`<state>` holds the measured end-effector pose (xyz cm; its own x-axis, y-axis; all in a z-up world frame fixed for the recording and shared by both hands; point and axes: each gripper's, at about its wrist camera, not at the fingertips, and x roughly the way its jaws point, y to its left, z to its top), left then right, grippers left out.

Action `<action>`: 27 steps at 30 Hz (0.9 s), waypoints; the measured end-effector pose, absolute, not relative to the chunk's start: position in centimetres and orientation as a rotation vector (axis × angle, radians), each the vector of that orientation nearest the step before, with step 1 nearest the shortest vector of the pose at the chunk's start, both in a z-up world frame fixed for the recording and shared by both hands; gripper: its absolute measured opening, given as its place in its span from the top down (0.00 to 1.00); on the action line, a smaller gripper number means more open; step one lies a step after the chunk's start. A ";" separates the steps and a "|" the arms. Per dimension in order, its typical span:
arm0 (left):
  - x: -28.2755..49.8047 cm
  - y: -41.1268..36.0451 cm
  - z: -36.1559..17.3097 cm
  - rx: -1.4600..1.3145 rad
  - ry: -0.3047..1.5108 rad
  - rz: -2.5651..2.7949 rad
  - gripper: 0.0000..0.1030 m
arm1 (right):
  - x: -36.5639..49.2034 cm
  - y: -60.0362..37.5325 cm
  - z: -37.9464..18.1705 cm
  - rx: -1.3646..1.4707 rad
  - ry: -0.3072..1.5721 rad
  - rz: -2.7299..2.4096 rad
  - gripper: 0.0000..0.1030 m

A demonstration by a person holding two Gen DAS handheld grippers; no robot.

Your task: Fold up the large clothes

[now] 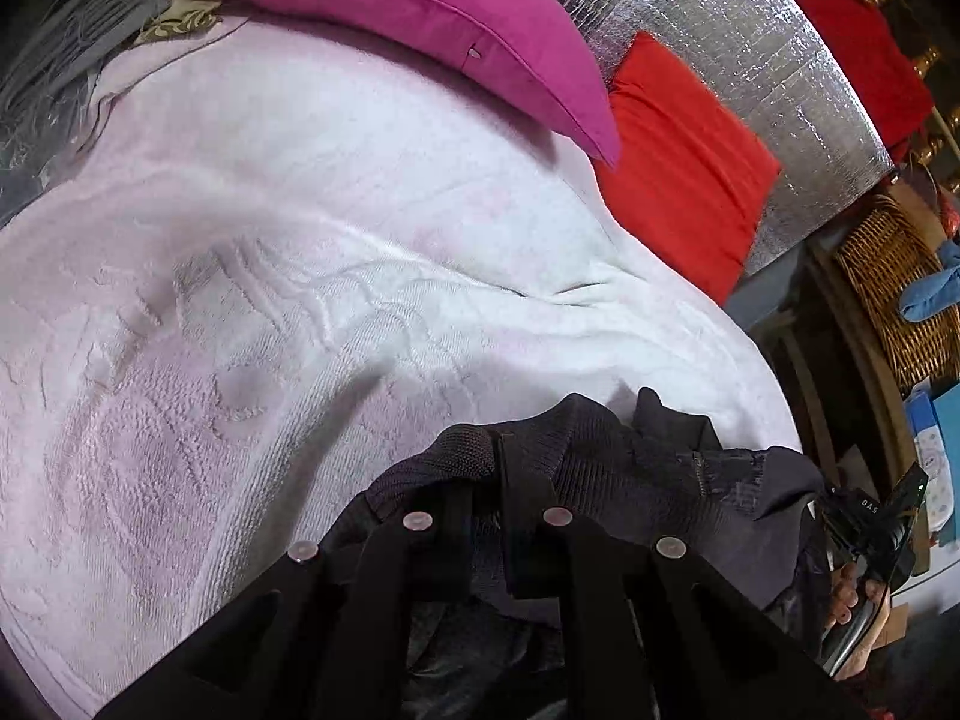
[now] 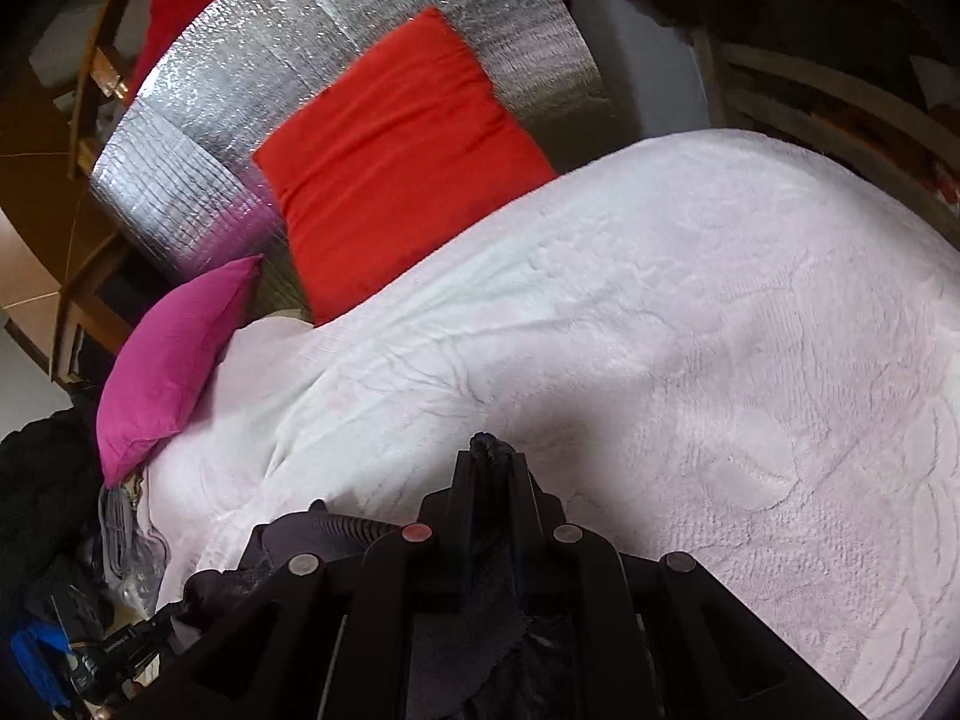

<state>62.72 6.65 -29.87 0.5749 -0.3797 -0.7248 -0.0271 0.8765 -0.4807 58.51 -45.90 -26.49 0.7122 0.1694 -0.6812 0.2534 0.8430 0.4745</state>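
A dark grey-black garment (image 1: pixel 630 468) with a ribbed knit hem hangs bunched above a white textured bedspread (image 1: pixel 270 276). My left gripper (image 1: pixel 498 450) is shut on that ribbed edge, and cloth drapes over and below its fingers. In the right wrist view my right gripper (image 2: pixel 493 456) is shut on a thin pinch of the same dark garment (image 2: pixel 492 576), whose cloth trails back between the fingers. The right gripper's body and the hand that holds it (image 1: pixel 858 594) show at the lower right of the left wrist view. Most of the garment is hidden under the grippers.
A magenta pillow (image 1: pixel 420 18) and a red pillow (image 1: pixel 678 162) lean on a silver foil-covered headboard (image 1: pixel 750 60). A wicker basket (image 1: pixel 894 276) stands past the bed's right edge. Dark clutter and cables (image 2: pixel 72 570) lie by the bed's left side in the right wrist view.
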 end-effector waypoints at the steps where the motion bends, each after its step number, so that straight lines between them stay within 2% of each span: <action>1: 62.6 6.5 -29.9 -0.464 0.941 -0.212 0.92 | 58.5 -46.0 -26.5 0.592 0.787 -0.046 0.90; 6: 62.2 6.0 -29.3 -0.431 0.936 -0.199 0.91 | 58.2 -46.6 -26.4 0.689 0.804 0.013 0.85; 8: 61.7 5.9 -28.9 -0.434 0.945 -0.206 0.86 | 57.5 -46.3 -25.5 0.661 0.794 0.022 0.81; 10: 60.7 5.9 -28.1 -0.424 0.927 -0.204 0.75 | 56.9 -45.8 -24.5 0.621 0.792 0.030 0.61; 11: 60.1 5.8 -27.4 -0.412 0.916 -0.193 0.52 | 56.4 -45.5 -24.0 0.603 0.787 0.045 0.27; 12: 59.4 5.7 -26.7 -0.400 0.894 -0.170 0.32 | 55.7 -45.3 -23.3 0.598 0.767 0.059 0.11; 13: 58.2 5.7 -25.7 -0.393 0.855 -0.152 0.28 | 54.9 -45.1 -22.6 0.591 0.733 0.066 0.11; 17: 54.6 5.1 -24.0 -0.362 0.868 -0.145 0.26 | 54.3 -43.3 -21.4 0.510 0.795 0.128 0.12; 20: 54.0 4.1 -25.2 -0.330 0.934 -0.099 0.26 | 54.8 -40.5 -21.7 0.374 0.889 0.140 0.13; 23: 54.0 3.1 -26.7 -0.263 0.951 -0.057 0.27 | 55.7 -37.5 -22.5 0.270 0.951 0.156 0.19; 25: 54.4 2.4 -27.6 -0.207 0.949 -0.039 0.37 | 56.4 -35.6 -23.2 0.207 0.995 0.163 0.25; 27: 55.0 1.2 -28.2 -0.130 0.958 -0.041 0.58 | 56.9 -34.0 -24.2 0.136 1.040 0.161 0.33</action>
